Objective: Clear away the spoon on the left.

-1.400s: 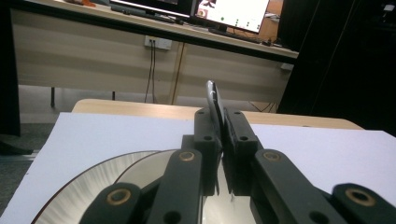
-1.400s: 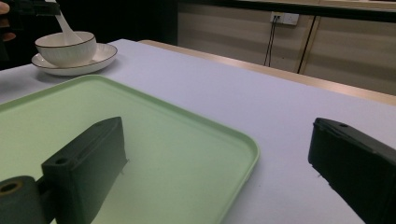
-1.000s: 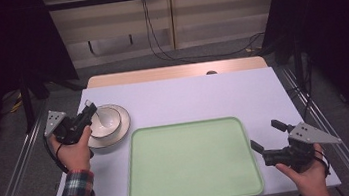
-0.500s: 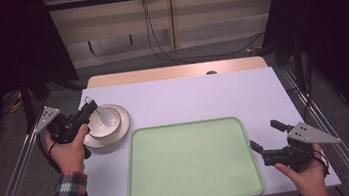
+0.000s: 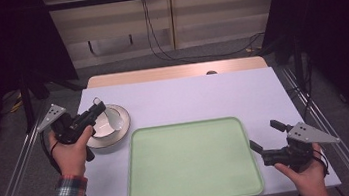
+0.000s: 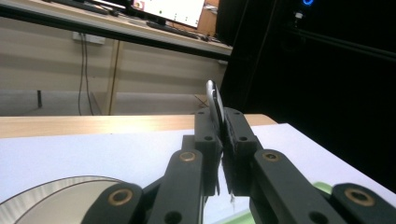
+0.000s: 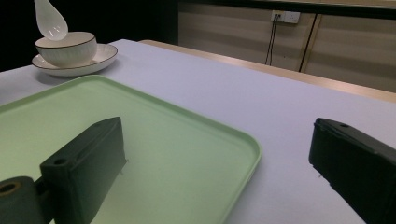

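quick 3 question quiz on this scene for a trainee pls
1. True or false: the left tongs are shut on the spoon.
2. What does the bowl stand on?
A the tray
B the saucer
C the bare table
3. Are the right tongs open or shut?

Key
1. True: the pads grip the spoon's handle, its scoop above the bowl.
2. B, the saucer, left of the tray in the high view.
3. Open, nothing between them.
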The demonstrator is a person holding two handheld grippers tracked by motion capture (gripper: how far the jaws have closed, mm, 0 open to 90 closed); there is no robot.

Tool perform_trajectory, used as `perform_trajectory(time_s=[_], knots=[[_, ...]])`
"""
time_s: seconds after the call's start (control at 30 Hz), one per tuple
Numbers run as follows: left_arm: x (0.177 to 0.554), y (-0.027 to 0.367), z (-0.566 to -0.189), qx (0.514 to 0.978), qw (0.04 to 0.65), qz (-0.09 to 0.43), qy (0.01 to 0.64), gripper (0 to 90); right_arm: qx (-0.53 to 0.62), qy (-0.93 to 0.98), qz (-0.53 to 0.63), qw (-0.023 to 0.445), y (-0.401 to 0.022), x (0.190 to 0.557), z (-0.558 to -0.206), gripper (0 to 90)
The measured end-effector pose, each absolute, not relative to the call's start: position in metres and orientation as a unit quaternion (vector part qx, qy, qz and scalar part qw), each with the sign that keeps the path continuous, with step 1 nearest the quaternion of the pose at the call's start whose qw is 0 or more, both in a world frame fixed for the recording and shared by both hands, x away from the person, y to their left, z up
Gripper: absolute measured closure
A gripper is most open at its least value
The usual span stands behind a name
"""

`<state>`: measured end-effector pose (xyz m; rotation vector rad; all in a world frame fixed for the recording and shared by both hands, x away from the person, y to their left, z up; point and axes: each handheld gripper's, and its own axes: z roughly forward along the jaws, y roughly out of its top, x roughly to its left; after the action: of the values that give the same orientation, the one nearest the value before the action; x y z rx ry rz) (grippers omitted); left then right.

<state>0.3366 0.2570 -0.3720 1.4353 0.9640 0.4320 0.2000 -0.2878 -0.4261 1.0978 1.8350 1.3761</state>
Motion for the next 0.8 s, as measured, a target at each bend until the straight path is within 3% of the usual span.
perform_trajectory(time_s=[0.8], knots=[[0.321,0.235,-0.38,0.669,0.62,0.142,0.386,85.5,0.412,0.688,0.517,0.299,-0.288,0.2,-0.426,3.2]])
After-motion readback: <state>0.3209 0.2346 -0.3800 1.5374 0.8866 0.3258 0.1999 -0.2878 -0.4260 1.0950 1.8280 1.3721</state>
